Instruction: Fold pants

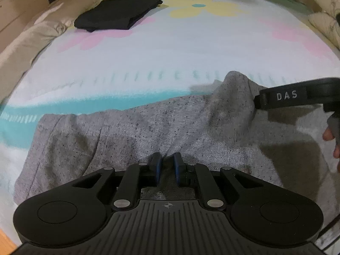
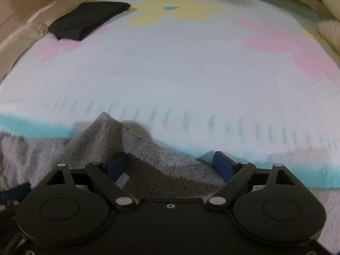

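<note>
Grey speckled pants lie crumpled across the near part of a flowered bedspread. My left gripper is shut on a pinch of the pants' cloth, and creases fan out from its blue pads. Further right a raised peak of the pants stands beside the side of my right gripper, marked "DAS". In the right wrist view, my right gripper stands wide open. A ridge of the grey pants runs between its blue pads, and neither pad presses on it.
A folded black garment lies at the far left of the bedspread. Beige bedding bunches along the left edge below a wooden wall. A person's fingers show at the right edge. A wide stretch of bedspread lies beyond the pants.
</note>
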Action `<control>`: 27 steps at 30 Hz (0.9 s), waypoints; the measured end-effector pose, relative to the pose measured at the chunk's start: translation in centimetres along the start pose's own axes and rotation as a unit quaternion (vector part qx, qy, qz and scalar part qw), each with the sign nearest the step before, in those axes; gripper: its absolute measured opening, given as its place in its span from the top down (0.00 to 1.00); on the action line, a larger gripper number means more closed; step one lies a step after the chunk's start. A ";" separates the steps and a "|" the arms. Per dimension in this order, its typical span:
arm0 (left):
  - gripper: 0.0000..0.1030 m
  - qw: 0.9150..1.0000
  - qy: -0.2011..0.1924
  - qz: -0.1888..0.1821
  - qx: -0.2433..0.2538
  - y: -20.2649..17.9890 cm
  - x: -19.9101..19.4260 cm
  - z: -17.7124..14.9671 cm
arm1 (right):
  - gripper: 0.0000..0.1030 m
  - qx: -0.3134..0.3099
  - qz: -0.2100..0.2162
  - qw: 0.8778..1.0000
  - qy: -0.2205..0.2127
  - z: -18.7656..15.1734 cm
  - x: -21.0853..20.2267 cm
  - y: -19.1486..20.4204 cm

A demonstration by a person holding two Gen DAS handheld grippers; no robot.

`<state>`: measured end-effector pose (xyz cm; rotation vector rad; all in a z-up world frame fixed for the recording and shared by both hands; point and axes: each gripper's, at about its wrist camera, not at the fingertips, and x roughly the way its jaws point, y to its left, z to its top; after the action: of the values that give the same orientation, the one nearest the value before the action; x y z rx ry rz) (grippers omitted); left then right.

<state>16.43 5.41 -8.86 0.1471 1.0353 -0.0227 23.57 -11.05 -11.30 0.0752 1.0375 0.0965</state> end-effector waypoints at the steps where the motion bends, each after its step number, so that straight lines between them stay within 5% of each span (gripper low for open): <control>1: 0.88 1.000 0.000 0.001 0.000 -0.1 0.0 0.0 | 0.15 -0.003 0.000 1.000 -0.001 -0.1 -0.1 0.0; 8: 0.88 1.000 0.005 0.007 -0.004 -0.6 -0.4 0.2 | 0.14 -0.044 -0.056 0.997 -0.036 -0.4 -2.5 0.7; 16: 0.88 1.000 0.004 0.009 -0.002 -0.6 -0.4 0.3 | 0.04 -0.039 -0.073 0.995 -0.050 -1.3 -7.4 -0.9; 27: 0.87 1.000 0.005 0.024 0.002 -1.1 -0.5 0.2 | 0.04 -0.058 -0.145 0.985 0.067 -8.0 -7.8 -4.1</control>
<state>16.22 4.28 -8.48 0.1750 1.0406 0.0200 12.93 -15.90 -9.08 -0.1903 1.1649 -0.1038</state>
